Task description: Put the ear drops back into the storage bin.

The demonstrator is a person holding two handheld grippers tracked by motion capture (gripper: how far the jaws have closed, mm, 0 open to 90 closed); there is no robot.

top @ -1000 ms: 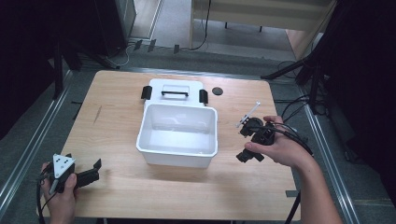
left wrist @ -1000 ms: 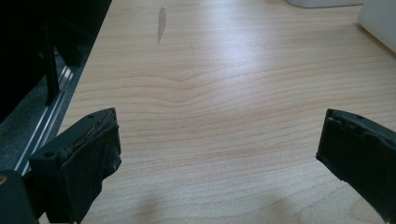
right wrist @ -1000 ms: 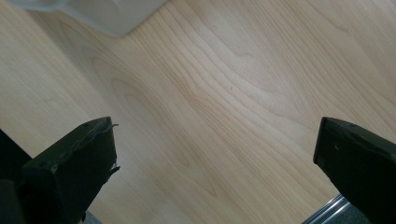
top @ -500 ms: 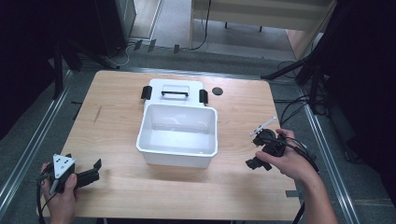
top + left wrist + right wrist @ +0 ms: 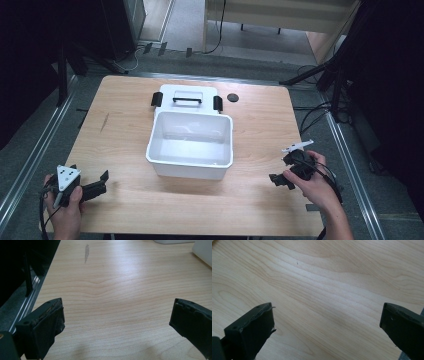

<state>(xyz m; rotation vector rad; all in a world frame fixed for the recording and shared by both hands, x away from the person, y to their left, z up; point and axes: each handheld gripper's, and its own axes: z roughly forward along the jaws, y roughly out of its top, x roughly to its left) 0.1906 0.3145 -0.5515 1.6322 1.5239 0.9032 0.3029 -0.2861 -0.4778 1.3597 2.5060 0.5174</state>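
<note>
I'm looking down on the table right now, and the white bin is sitting near the middle of it, open side up, nothing showing inside. Its lid is lying flat just behind it, touching or almost touching the far wall, black handle up and a black clip at each end. A small dark disc is resting on the wood just right of the lid.

My left gripper is lying low at the near left corner, a hand wrapped around its body, the grey plate on top facing up. It's pointing across toward the bin but staying well apart from it. In the left gripper view, I'm seeing the jaws spread wide, left gripper with bare wood between them, gripping nothing and touching nothing I can make out. A corner of the bin is peeking in at the top right there.

My right gripper is over near the right edge, held in the other hand, cable trailing off to the side. It's sitting well clear of the bin too. In the right gripper view, the right gripper is gaping just as wide, only wood grain between the two black jaws, nothing clamped. Whether the tips are brushing the table, I can't tell.
</note>
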